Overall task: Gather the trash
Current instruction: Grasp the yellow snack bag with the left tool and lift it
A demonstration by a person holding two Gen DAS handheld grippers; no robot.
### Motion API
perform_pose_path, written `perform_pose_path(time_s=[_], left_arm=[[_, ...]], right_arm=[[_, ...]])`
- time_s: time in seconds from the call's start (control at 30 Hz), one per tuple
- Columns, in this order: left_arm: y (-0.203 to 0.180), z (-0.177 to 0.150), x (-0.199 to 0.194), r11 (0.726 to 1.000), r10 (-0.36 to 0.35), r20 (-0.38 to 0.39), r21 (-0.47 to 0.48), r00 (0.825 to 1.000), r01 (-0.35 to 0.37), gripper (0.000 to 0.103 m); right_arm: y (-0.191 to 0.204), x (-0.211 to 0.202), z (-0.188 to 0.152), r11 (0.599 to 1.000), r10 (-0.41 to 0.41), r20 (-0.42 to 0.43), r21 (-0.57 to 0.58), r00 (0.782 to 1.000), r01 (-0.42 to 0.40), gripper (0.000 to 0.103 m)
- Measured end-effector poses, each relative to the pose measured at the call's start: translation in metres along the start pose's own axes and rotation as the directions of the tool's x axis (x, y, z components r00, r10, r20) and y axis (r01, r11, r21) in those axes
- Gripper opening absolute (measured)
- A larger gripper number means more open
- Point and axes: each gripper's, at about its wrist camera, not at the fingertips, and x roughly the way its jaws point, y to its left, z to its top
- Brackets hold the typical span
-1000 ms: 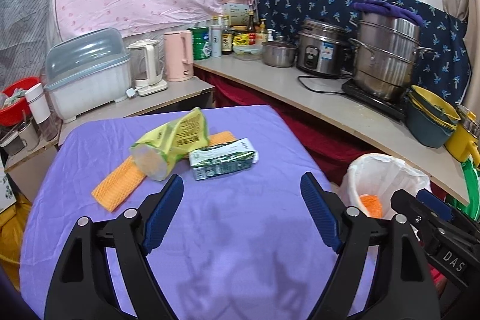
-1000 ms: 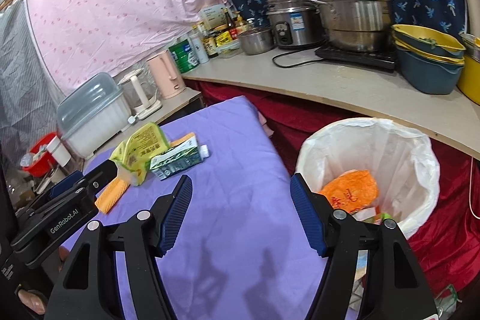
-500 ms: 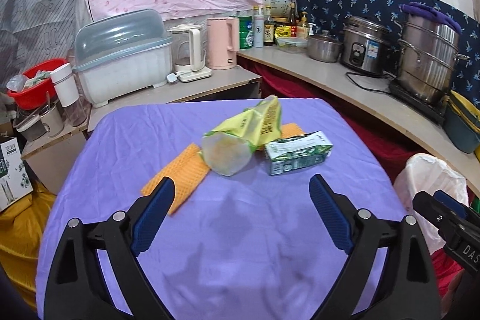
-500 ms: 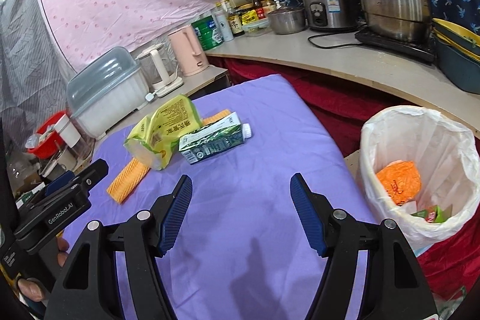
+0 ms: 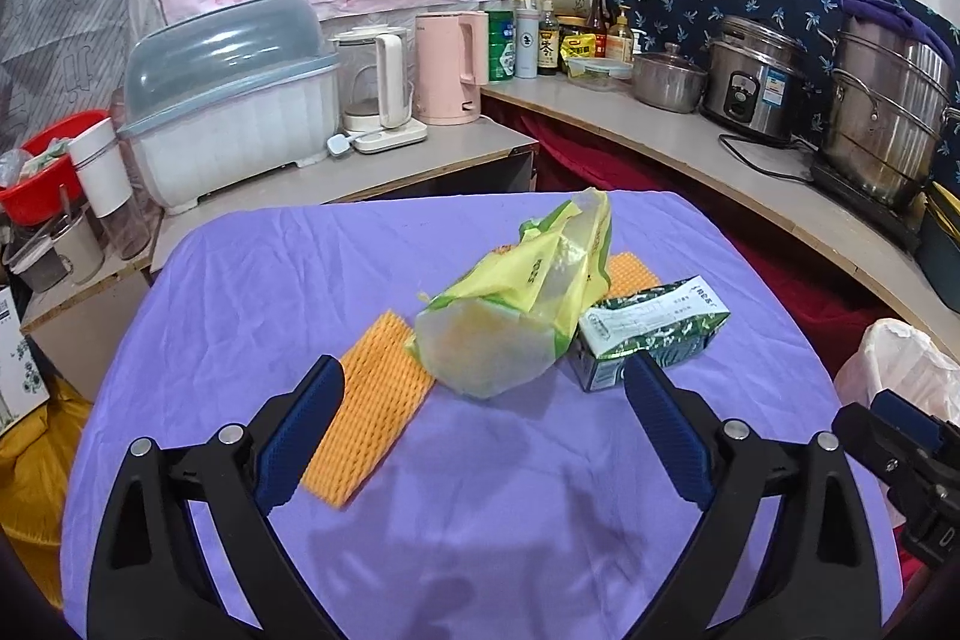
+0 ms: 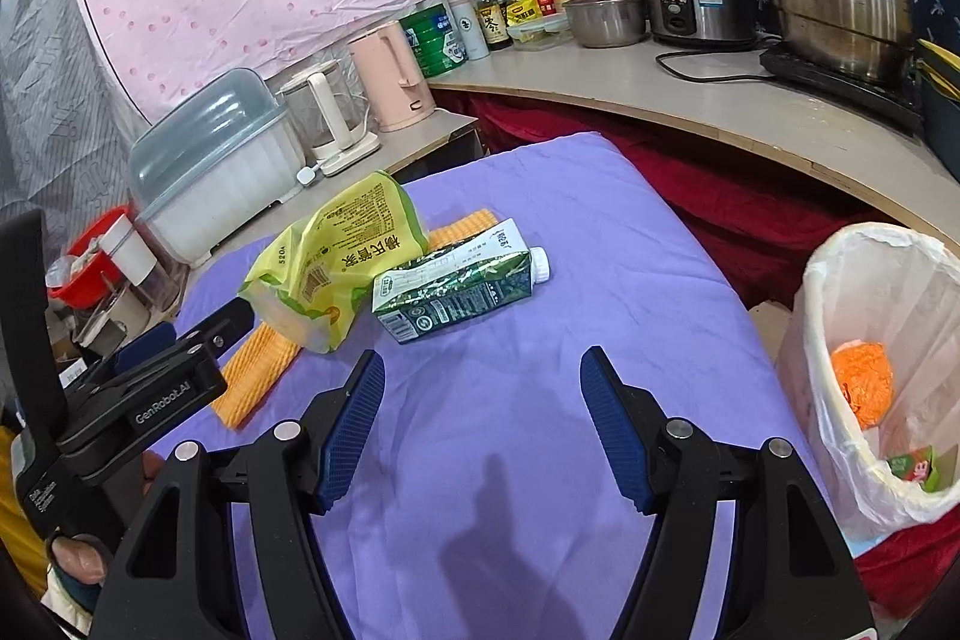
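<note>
- While the left gripper (image 5: 483, 427) has just been opening, empty, the bag (image 5: 510, 316), carton (image 5: 651, 331) and mesh (image 5: 372, 412) lie at its 12 o'clock, mid-table (image 5: 240, 292).
- The right gripper (image 6: 480, 424) gapes empty; bare cloth is ahead, the bin (image 6: 840, 280) off the table edge at 3 o'clock.

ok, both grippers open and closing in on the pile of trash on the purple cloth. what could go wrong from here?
1. The yellow-green bag leans on the green carton and covers the orange foam net; gripping one may drag the others.
2. The left gripper and right gripper approach the same small pile and could collide.
3. The bag looks open and floppy; a loose pinch may slip before the lined bin.
</note>
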Motion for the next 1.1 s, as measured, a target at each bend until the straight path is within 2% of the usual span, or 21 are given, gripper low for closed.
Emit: perform_pose_path(time_s=[0.17,0.43,0.5,0.53,0.6,0.67,0.83,1.1], left_arm=[[-0.009,0.01,0.027,0.999,0.011,0.003,0.032,1.0,-0.011,0.09],[-0.011,0.018,0.059,1.0,-0.011,-0.023,0.003,1.0,0.011,0.089],[-0.01,0.018,0.063,1.0,-0.012,-0.025,-0.003,1.0,0.012,0.082],[-0.011,0.019,0.064,1.0,-0.009,-0.026,0.0,1.0,0.009,0.073],[-0.011,0.02,0.066,1.0,-0.02,-0.037,0.001,0.999,0.02,0.065],[-0.009,0.02,0.066,0.999,-0.037,-0.044,-0.01,0.998,0.036,0.043],[-0.004,0.02,0.065,0.998,-0.063,-0.068,-0.035,0.996,0.061,0.026],[-0.009,0.008,0.054,0.991,-0.136,-0.138,-0.034,0.981,0.133,0.014]], right_arm=[[-0.002,0.023,0.007,1.0,0.002,-0.009,0.007,1.0,-0.002,0.065],[-0.007,0.057,0.021,1.0,-0.004,-0.026,0.006,1.0,0.004,0.066],[-0.008,0.063,0.025,1.0,-0.004,-0.025,0.01,1.0,0.004,0.066],[-0.009,0.067,0.026,1.0,-0.002,-0.026,0.017,1.0,0.003,0.066],[-0.012,0.074,0.029,0.999,0.006,-0.032,0.034,0.999,-0.005,0.066],[-0.014,0.081,0.03,0.999,0.01,-0.038,0.05,0.999,-0.009,0.066],[-0.013,0.097,0.03,0.998,0.023,-0.063,0.065,0.998,-0.019,0.066],[-0.013,0.106,0.015,0.998,0.022,-0.094,0.069,0.995,-0.016,0.065]])
